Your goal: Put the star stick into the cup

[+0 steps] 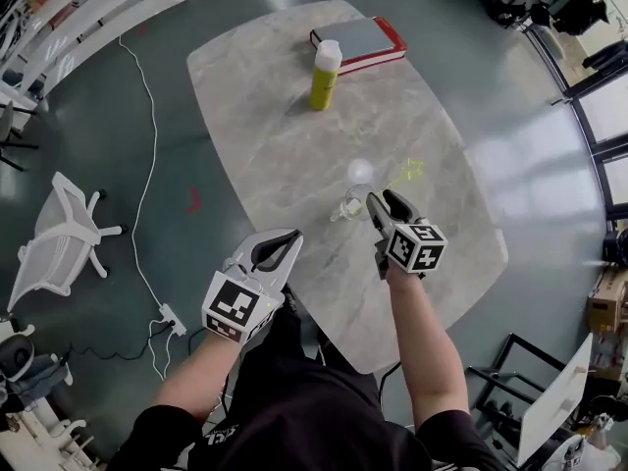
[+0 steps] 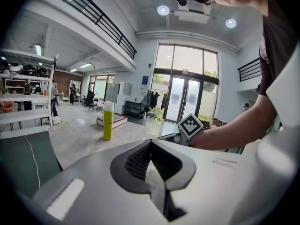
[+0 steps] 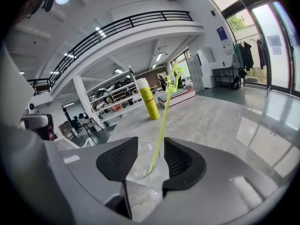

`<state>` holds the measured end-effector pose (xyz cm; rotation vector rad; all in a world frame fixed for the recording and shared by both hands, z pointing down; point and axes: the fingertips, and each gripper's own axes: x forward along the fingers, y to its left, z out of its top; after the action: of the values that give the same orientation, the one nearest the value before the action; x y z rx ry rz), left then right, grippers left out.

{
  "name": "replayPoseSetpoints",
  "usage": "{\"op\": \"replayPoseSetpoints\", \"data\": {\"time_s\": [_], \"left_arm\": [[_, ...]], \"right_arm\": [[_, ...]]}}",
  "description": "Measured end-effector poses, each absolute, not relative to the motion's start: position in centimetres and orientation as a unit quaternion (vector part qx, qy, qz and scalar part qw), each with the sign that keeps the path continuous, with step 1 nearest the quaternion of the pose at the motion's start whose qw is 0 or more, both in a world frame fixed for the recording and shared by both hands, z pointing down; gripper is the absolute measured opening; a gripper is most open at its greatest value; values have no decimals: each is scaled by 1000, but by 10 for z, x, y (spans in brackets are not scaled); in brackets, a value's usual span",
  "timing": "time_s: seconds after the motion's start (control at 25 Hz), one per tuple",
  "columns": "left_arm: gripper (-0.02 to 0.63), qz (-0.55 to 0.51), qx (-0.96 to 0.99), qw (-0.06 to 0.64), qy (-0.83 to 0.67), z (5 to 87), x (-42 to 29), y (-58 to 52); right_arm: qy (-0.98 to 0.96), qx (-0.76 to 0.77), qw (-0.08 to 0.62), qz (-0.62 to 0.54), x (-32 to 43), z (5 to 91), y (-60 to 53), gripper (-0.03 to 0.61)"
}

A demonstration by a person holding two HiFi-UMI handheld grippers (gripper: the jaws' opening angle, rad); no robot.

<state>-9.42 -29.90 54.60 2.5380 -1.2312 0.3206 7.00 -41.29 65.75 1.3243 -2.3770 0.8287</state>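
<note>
Right gripper view shows the star stick point(image 3: 162, 121) standing in the clear cup point(image 3: 137, 162). Its lower end rests inside the cup. Its long axis rises steeply and leans a little to the right, with the yellow-green star at the top end pointing up. In the head view the star stick point(image 1: 404, 174) slants from the cup point(image 1: 353, 203) away from the person and to the right, so the star hangs past the cup's rim on its far right side.

The right claw point(image 3: 150, 145) has its two dark pads apart, one on each side of the cup's near rim. Neither pad presses on the stem, which stands free in the gap between them. From the head view the right claw point(image 1: 384, 202) sits just on the near right of the cup.

The cup stands on the pale marbled counter point(image 1: 285, 135). Well beyond the cup, toward the far end, a yellow bottle point(image 1: 325, 74) with a white cap stands upright. Just past it lies a red-edged book point(image 1: 360, 40).

The left claw point(image 1: 285, 243) is near-left of the cup at the counter's edge. In the left gripper view the left claw point(image 2: 151, 144) has its pads closed together with nothing between them.
</note>
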Motion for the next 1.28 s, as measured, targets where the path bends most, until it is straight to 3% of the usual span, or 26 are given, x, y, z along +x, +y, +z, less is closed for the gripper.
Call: {"op": "replayPoseSetpoints", "data": {"time_s": [0.2,0.68,1.0,1.28], "left_arm": [[3,106,885,158,-425,542,-97,-297],[2,86,896,156,-406,504,-99,-298],[2,77,889,148,-427,478,-72,-286],[3,63,894,110,-429,433,-9,-237]], "right_arm": [[-816,475,146,297,77,656,-407,291],[-814,491,125,284,105,606,-368,359],[-865,436,49,242,116,516,-322,277],[-902,399,-8,164,156,427,-251,179]]}}
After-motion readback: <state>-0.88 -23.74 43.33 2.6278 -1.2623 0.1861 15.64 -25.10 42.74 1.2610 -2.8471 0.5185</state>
